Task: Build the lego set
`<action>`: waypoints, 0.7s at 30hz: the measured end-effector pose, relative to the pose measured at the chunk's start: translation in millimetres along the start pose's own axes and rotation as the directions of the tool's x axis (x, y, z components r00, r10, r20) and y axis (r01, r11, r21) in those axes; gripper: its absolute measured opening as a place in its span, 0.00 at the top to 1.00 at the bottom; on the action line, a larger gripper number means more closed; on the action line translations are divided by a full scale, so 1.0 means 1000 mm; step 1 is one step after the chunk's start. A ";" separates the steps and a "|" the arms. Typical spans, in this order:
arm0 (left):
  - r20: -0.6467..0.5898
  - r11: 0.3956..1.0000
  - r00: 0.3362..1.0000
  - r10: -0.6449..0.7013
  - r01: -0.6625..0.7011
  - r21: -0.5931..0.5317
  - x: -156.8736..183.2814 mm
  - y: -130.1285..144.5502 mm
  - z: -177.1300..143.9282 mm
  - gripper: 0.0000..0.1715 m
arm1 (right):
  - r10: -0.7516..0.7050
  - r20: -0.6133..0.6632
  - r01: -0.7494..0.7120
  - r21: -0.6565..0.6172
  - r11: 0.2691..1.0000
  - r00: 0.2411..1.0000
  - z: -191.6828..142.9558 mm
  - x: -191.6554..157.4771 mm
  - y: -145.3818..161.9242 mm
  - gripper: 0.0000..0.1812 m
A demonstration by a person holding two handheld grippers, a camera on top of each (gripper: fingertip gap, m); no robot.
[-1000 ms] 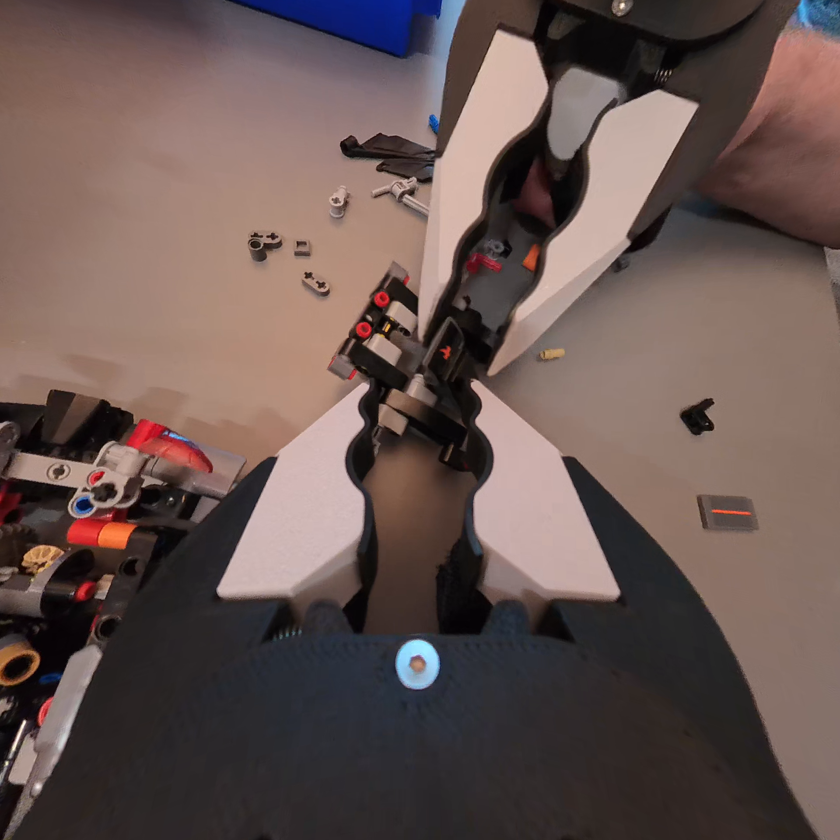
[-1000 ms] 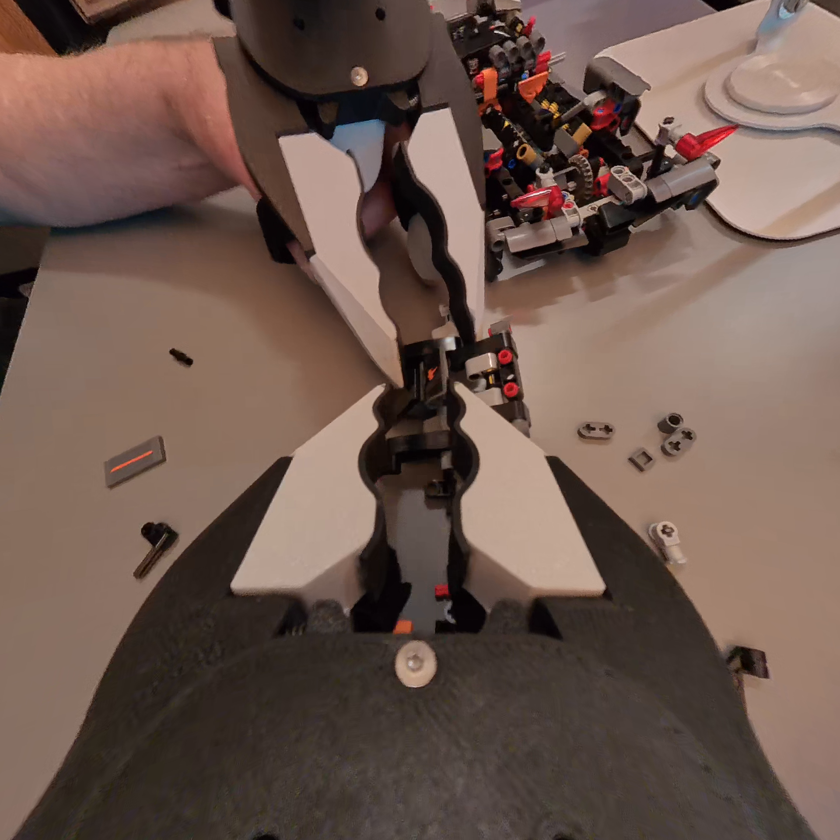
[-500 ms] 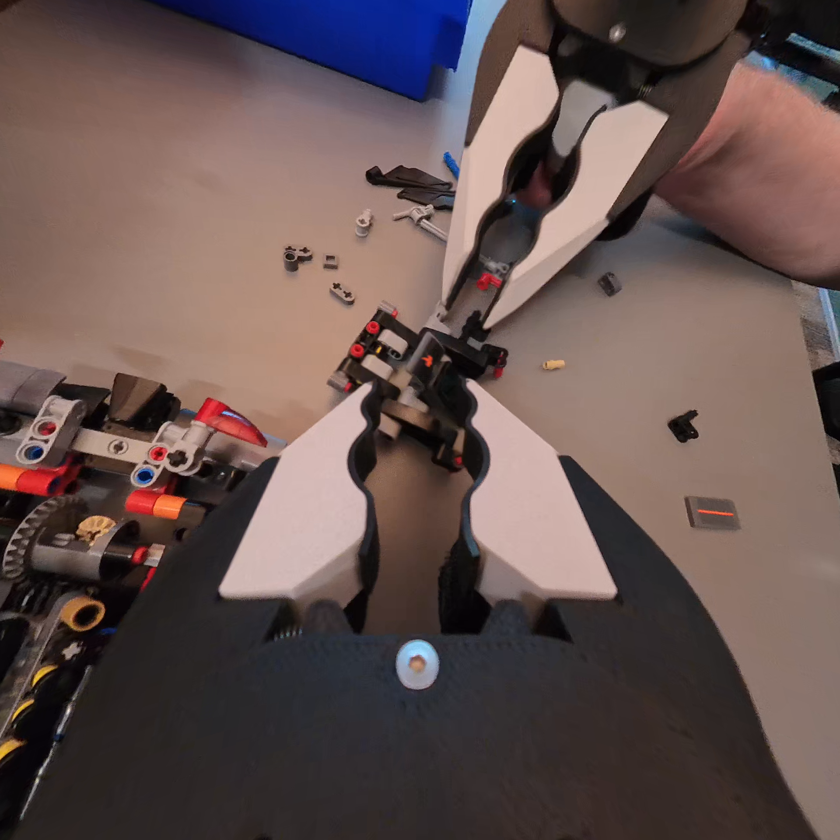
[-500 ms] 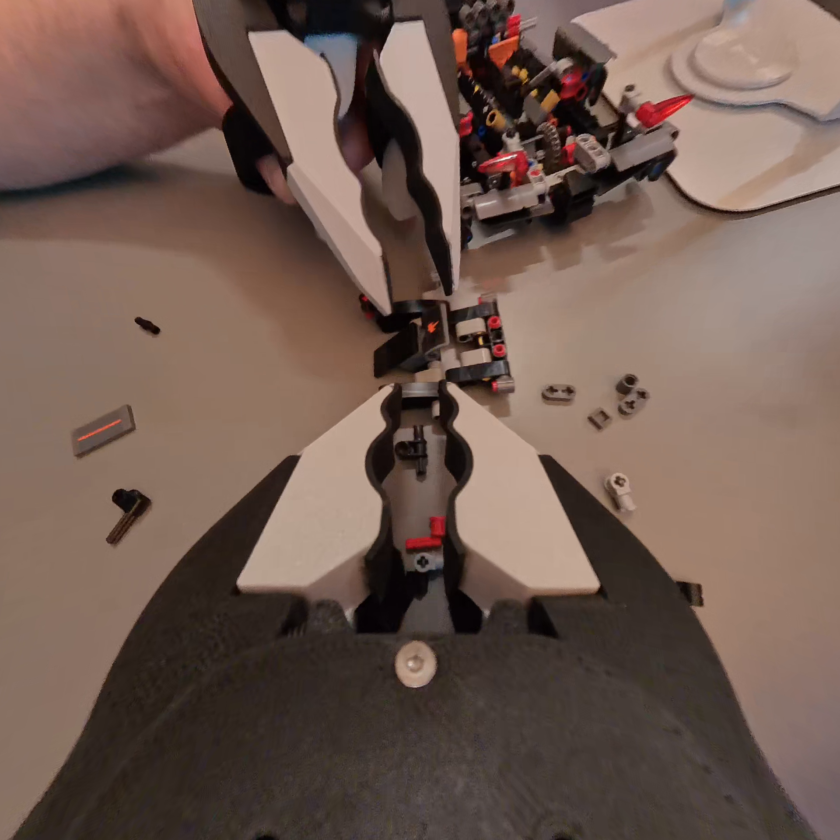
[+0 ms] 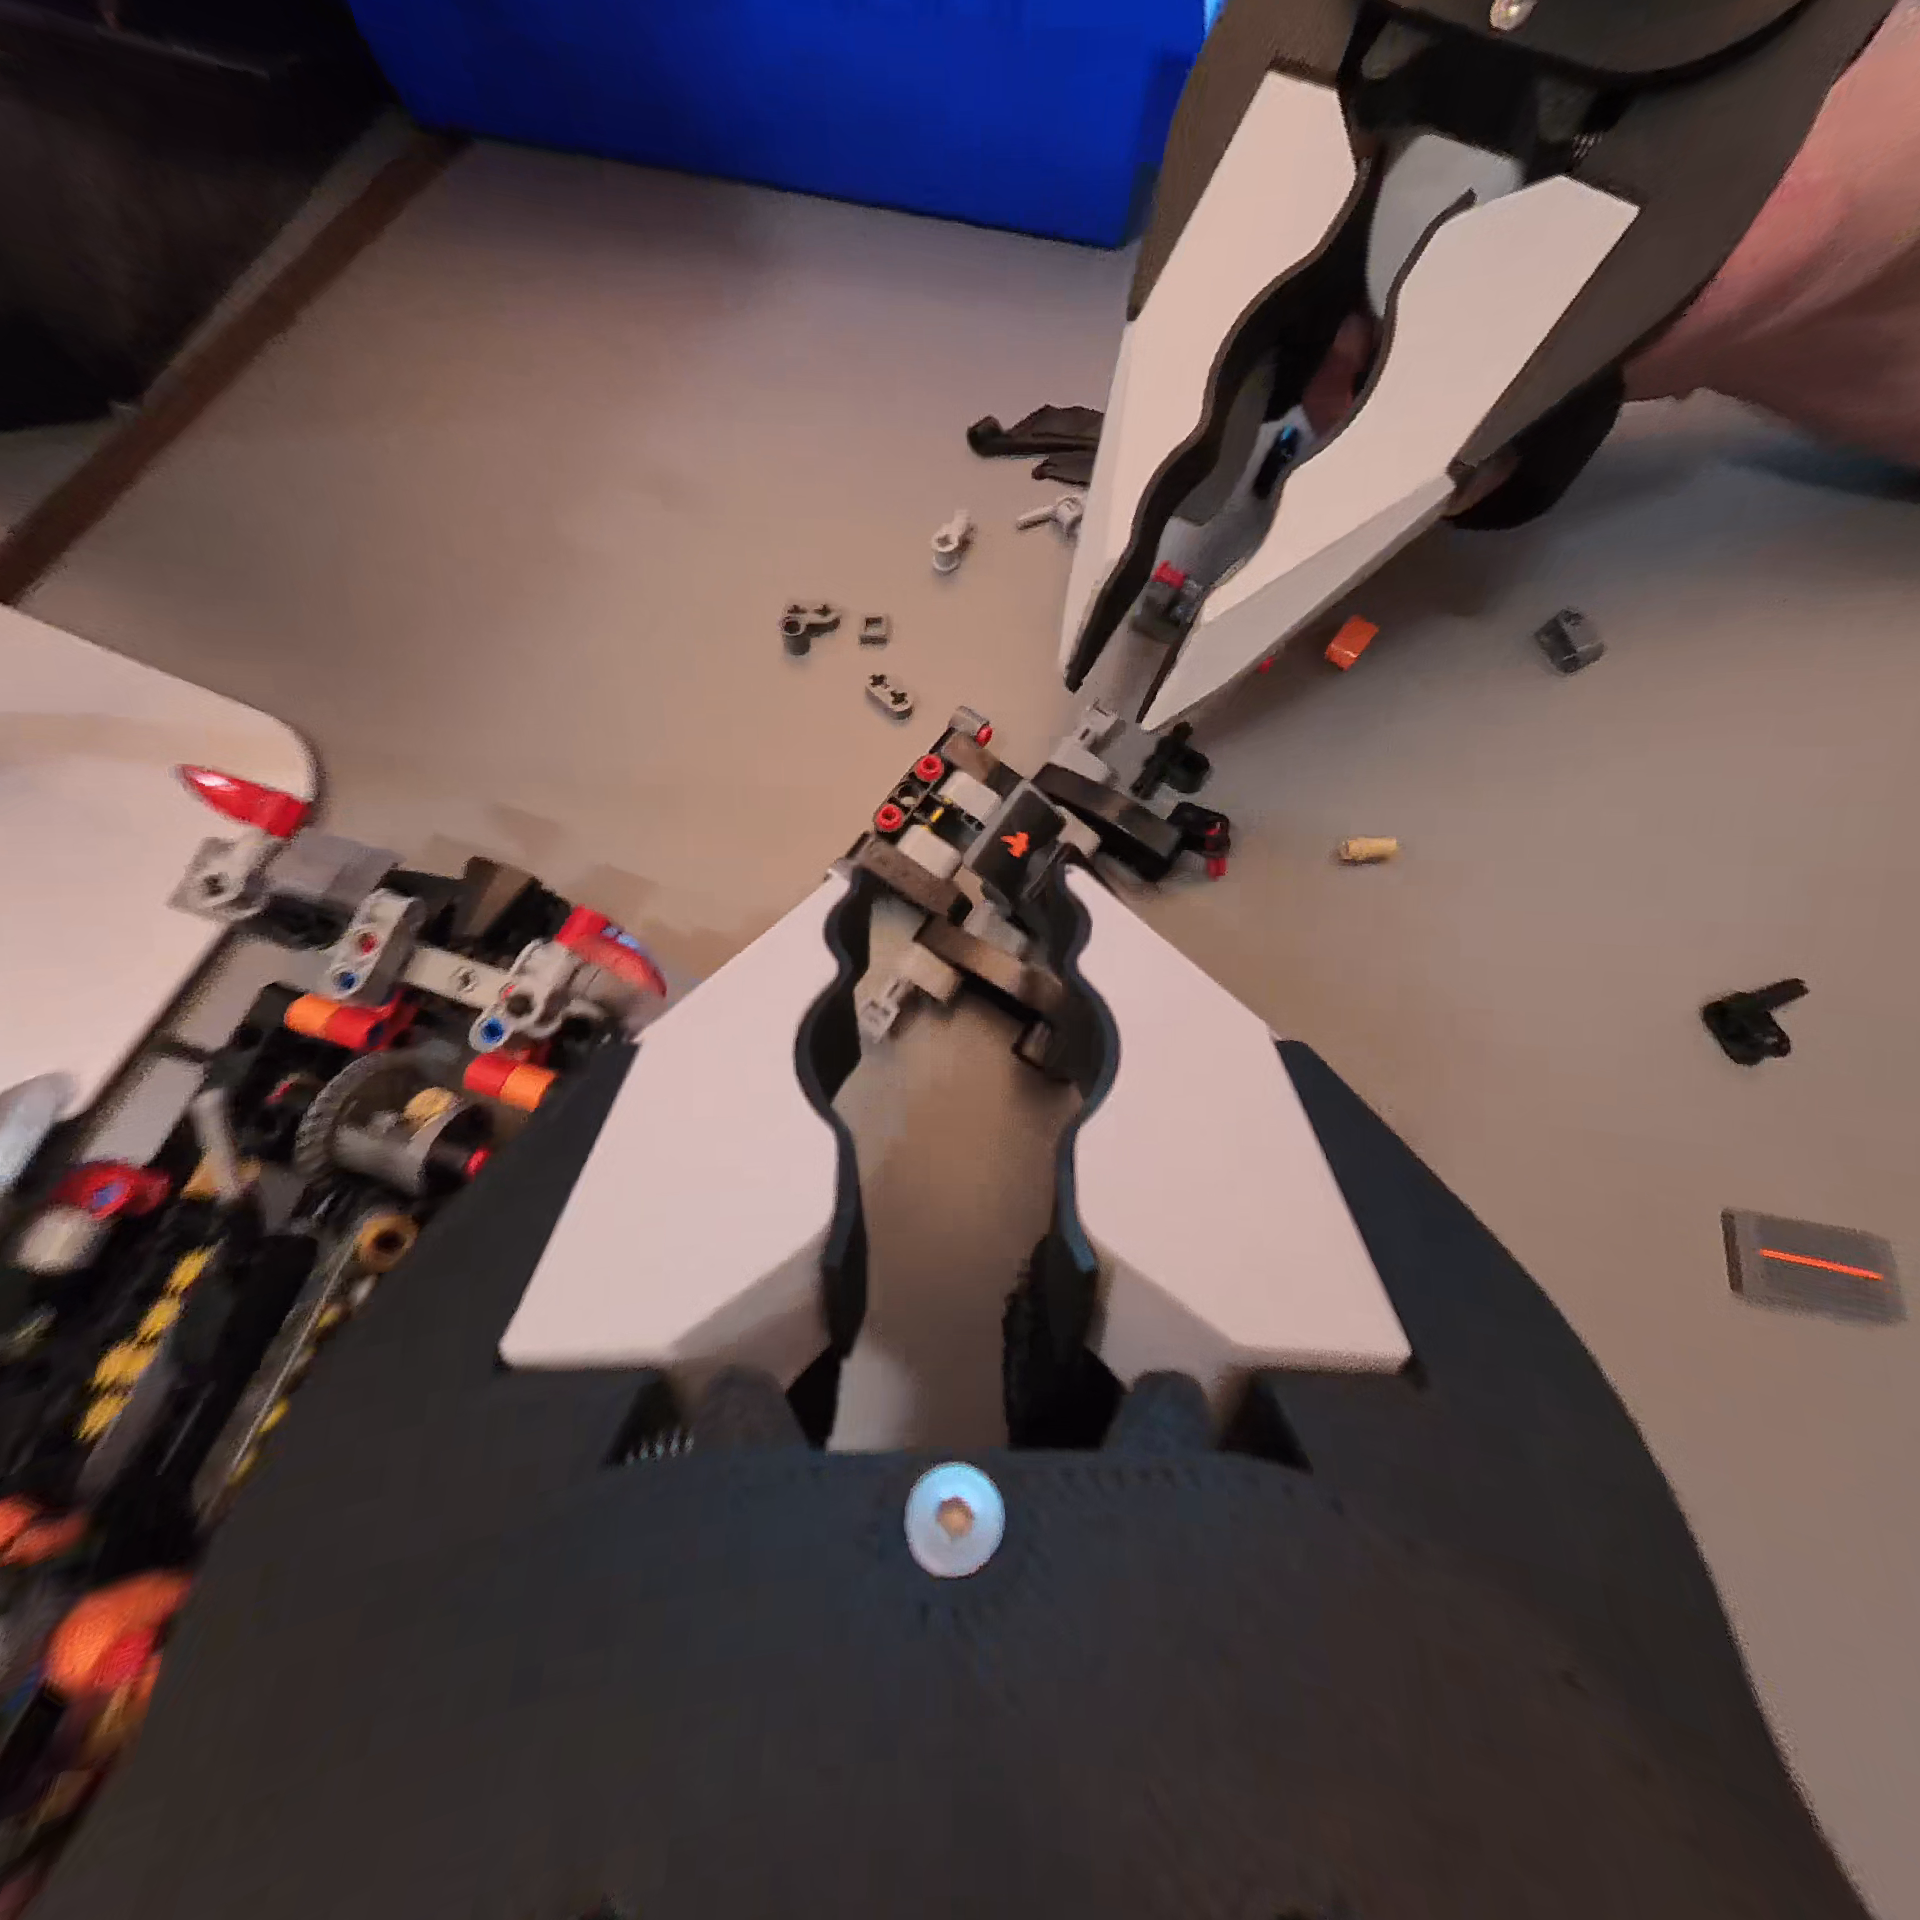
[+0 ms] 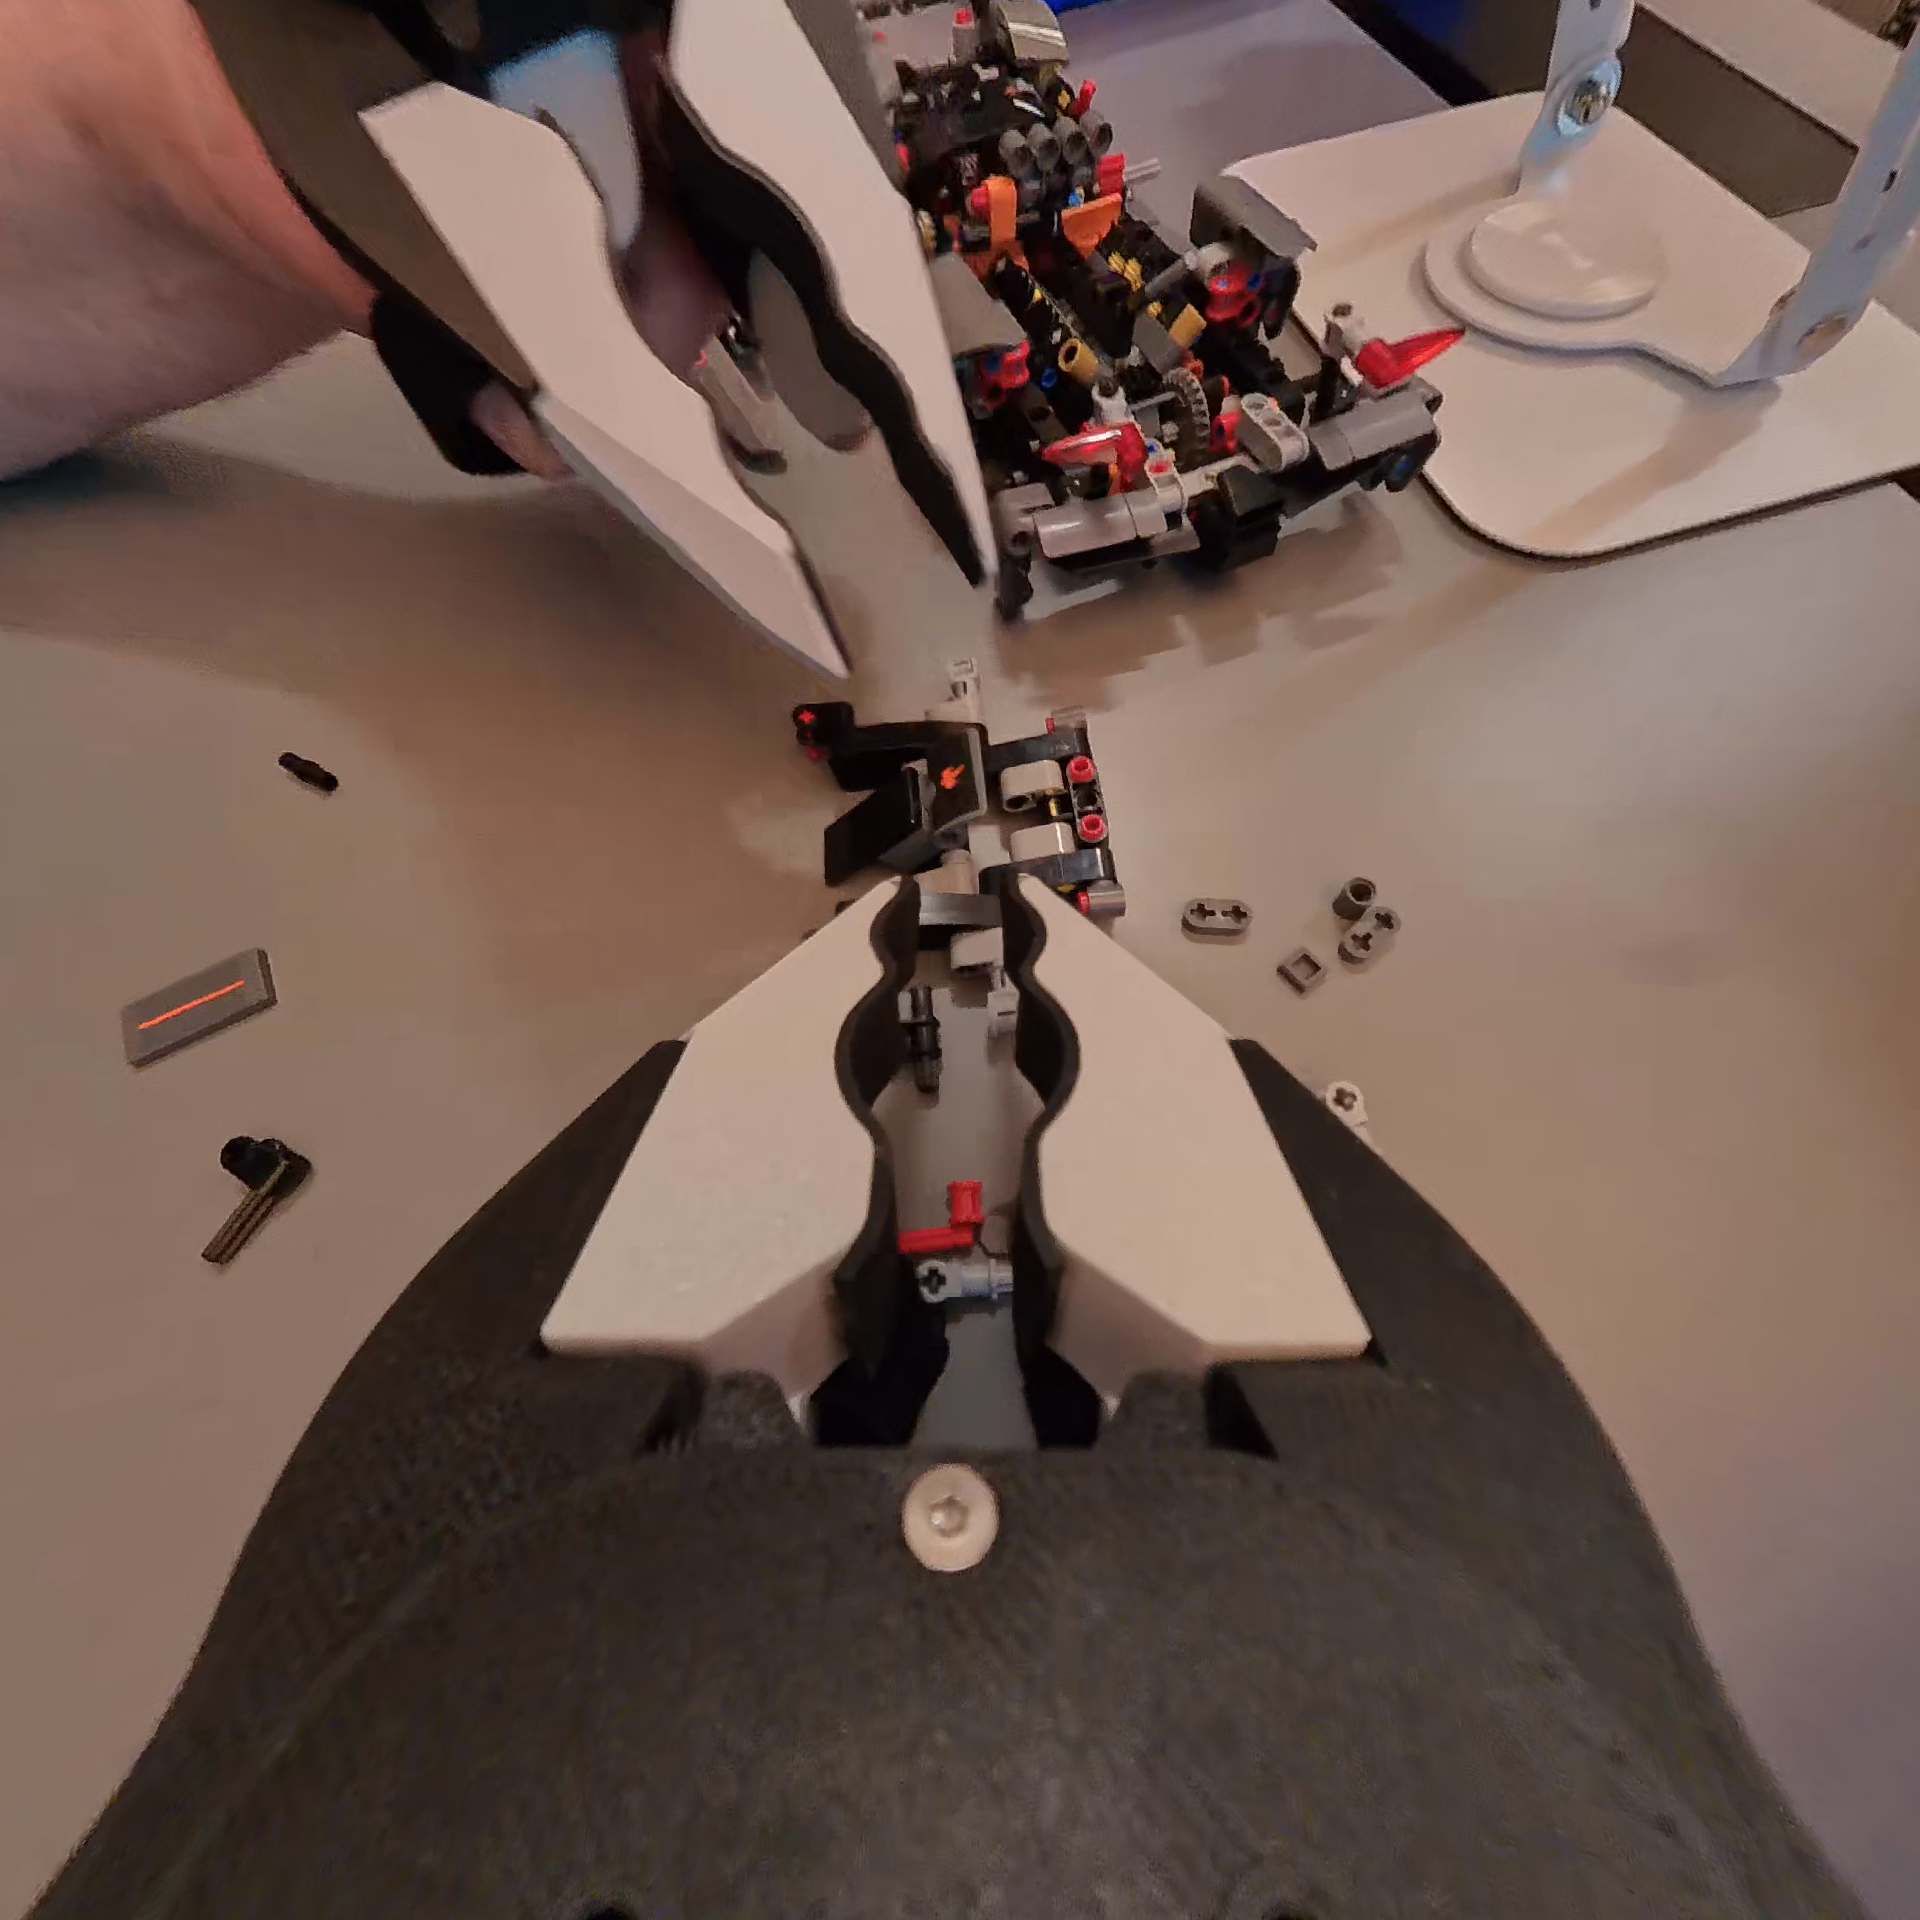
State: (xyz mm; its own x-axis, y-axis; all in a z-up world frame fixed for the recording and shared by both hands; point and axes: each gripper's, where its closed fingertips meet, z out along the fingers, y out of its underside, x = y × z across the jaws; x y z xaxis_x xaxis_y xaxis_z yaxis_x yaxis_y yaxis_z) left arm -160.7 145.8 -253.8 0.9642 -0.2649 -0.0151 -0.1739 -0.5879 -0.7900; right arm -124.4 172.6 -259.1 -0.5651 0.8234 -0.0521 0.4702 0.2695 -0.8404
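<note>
So the grey table (image 6: 1558, 831) is pretty cluttered. The big half-built car model (image 6: 1143, 343) sits toward the edge where the white stand base (image 6: 1558, 260) lies, and there's a blue bin (image 5: 779, 94) at the opposite edge. The left gripper (image 5: 956, 883) is wide open with nothing in it, tips floating just off the small black-and-grey sub-assembly (image 6: 977, 800), which lies flat near the middle of the table. The right gripper (image 6: 961, 883) has its jaws down to a narrow gap right at the grey end of that sub-assembly. Honestly I can't tell if it's actually pinching it or just touching. Loose bits are scattered around: a grey tile with an orange line (image 6: 197, 1006), some small grey connectors (image 6: 1216, 916), a black pin (image 6: 307, 771) and a tan pin (image 5: 1366, 850).

What I'd worry about: with only one tool on it, if that, a push on the sub-assembly could skid or spin it across the smooth top into the loose connectors. A pinch on that skinny grey end could also pop a pin joint apart.

Versus a second ago, both tools were crowded tight onto the sub-assembly. Now the left one has backed up and off it, and the right has slid back to the near end.
</note>
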 end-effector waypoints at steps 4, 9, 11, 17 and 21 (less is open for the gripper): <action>0.164 0.997 0.984 0.069 -0.065 -0.031 0.008 0.012 -0.050 0.79 | -0.014 -0.013 0.014 0.021 1.000 1.000 -0.004 0.002 -0.004 0.92; 0.399 0.994 0.916 -0.029 0.067 -0.082 -0.025 0.075 -0.160 0.79 | -0.069 -0.032 0.071 0.066 0.995 0.997 -0.009 0.001 -0.013 0.93; 0.493 0.976 0.862 -0.120 0.195 -0.102 -0.051 0.120 -0.209 0.75 | -0.103 -0.044 0.105 0.064 0.992 0.994 -0.009 0.001 -0.013 0.93; 0.631 0.882 0.700 -0.333 0.467 -0.054 -0.101 0.235 -0.299 0.74 | -0.189 -0.086 0.194 0.057 0.979 0.978 -0.008 0.002 -0.014 0.94; 0.636 0.849 0.691 -0.344 0.518 -0.103 -0.103 0.269 -0.300 0.77 | -0.187 -0.104 0.194 0.061 0.979 0.977 -0.010 0.003 -0.025 0.95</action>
State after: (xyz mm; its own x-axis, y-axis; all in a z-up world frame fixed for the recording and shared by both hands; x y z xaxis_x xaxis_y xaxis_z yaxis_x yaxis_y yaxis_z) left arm -367.3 -214.4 -280.5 0.8532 0.5054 -0.1291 0.3307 -0.7154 -0.6155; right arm -130.6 173.0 -233.1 -0.5697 0.8057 0.1624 0.3092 0.3931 -0.8660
